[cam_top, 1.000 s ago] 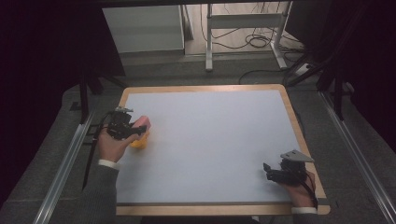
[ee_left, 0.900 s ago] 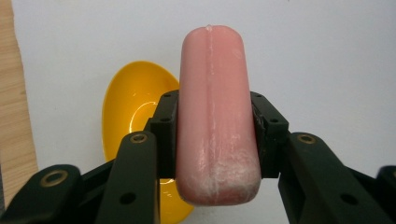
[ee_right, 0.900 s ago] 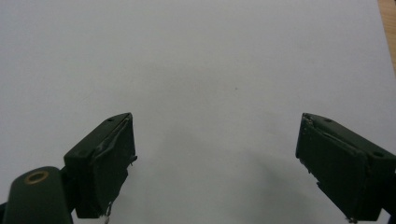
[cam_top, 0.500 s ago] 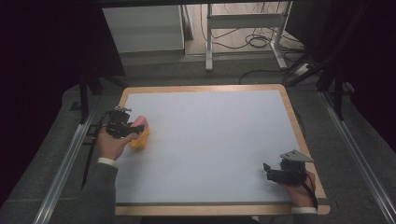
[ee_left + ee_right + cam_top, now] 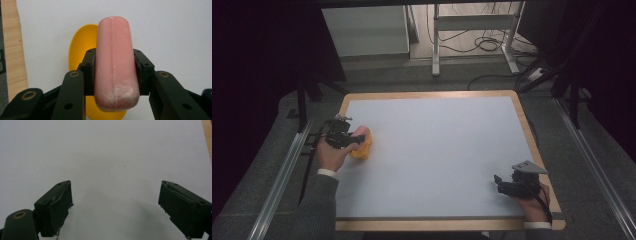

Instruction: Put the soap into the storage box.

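A white table (image 5: 437, 150) with a wooden rim stands on grey floor. The left gripper (image 5: 113, 67) clamps a pink block (image 5: 115, 62) over a yellow bowl (image 5: 80, 50); the right gripper (image 5: 115, 207) gapes wide

The pink sausage-shaped piece (image 5: 115, 62) is smooth, with rounded ends and a thin seam along its length. It is pressed on both sides, above a yellow bowl (image 5: 81, 47) on the white tabletop (image 5: 442, 150), near its left edge.
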### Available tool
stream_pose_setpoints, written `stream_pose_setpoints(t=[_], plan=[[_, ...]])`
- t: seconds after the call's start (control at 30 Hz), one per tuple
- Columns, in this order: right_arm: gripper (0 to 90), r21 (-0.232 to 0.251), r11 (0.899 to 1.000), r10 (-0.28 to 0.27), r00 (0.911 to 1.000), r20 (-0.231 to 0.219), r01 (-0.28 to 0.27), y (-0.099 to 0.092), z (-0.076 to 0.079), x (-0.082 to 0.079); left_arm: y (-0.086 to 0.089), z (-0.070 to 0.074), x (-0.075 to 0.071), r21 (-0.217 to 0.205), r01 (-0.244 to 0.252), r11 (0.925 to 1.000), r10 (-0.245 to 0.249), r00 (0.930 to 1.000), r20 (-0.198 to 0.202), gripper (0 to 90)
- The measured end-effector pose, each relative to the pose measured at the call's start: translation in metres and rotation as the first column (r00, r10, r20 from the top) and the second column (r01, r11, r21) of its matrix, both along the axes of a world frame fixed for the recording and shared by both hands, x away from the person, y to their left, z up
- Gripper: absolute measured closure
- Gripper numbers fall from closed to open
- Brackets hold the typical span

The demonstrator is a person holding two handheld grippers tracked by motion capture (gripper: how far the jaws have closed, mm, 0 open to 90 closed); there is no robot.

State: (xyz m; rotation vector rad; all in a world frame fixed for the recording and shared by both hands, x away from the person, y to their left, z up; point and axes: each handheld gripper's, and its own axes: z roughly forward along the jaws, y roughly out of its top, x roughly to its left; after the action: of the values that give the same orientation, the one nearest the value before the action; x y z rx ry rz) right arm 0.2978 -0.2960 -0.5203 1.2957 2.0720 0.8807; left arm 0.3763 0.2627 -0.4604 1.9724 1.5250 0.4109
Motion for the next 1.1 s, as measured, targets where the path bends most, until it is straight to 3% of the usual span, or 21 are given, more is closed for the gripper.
stream_pose_setpoints(t=[0.57, 0.83, 1.1], plan=[[11.5, -0.004, 1.000, -0.004, 1.0000, 0.000, 0.004, -0.001, -0.001, 0.000, 0.001, -0.018, 0.009, 0.037, -0.048, 0.9981, 0.049, 0.9986, -0.020, 60.0], [11.5, -0.005, 1.000, -0.002, 1.0000, 0.000, 0.002, 0.000, -0.001, 0.000, -0.001, -0.023, 0.007, 0.042, -0.048, 0.9980, 0.049, 0.9984, -0.027, 59.7], [11.5, -0.004, 1.000, -0.005, 1.0000, 0.000, 0.005, -0.001, 0.000, 0.000, -0.001, -0.012, -0.005, 0.024, -0.038, 0.9990, 0.036, 0.9978, 0.056, 30.8]])
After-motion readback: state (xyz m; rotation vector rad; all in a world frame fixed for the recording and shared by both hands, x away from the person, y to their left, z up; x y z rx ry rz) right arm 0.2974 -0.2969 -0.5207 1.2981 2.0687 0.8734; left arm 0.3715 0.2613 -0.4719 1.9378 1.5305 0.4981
